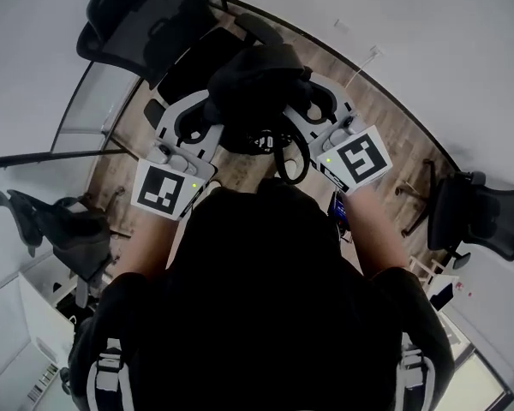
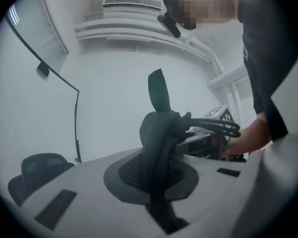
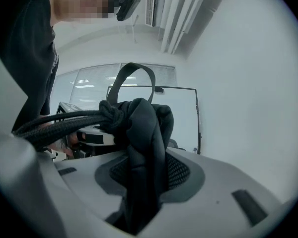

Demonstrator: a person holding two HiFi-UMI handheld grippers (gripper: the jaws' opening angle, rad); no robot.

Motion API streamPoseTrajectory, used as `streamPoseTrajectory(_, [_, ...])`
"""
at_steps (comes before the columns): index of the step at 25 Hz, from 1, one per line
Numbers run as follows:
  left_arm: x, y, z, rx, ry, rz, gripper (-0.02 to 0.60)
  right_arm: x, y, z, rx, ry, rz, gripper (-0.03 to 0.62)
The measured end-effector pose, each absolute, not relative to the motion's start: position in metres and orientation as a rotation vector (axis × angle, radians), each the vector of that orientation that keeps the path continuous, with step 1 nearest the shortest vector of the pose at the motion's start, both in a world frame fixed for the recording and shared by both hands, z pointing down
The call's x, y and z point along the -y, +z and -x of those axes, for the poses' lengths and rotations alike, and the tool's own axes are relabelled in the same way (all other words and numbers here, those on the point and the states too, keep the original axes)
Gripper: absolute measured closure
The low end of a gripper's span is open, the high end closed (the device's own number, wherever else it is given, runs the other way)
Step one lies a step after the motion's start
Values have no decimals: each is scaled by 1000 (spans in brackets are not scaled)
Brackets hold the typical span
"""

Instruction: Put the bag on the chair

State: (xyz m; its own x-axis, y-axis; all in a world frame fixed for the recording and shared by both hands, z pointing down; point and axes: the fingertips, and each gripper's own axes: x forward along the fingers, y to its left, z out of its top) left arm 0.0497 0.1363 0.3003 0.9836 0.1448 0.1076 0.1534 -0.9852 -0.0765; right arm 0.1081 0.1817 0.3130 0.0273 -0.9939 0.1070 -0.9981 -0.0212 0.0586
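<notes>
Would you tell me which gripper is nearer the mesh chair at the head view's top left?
Left. The left gripper grips the bag beside the chair; the right gripper grips the bag's far side.

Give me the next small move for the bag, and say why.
Probably carry the black fabric bag forward over the seat of the black mesh office chair ahead. The left gripper and right gripper are both shut on its fabric, holding it up just short of that chair, not yet set down.
</notes>
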Motion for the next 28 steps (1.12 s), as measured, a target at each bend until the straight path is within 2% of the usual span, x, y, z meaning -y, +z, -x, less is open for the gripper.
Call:
streamPoseTrajectory(9, [-146,303,-107,12,-146,3038,551,-184,316,-171,2235,-7,-2033,462])
streamPoseTrajectory(18, [-114,292,-94,-132,-118,3045,551,-143,310,-160,2339,-3,-1935,462])
streamPoseTrajectory(28, [-35,305,-115,-281,-148,3063,551,-62,321,-184,2414,48,-1839,462])
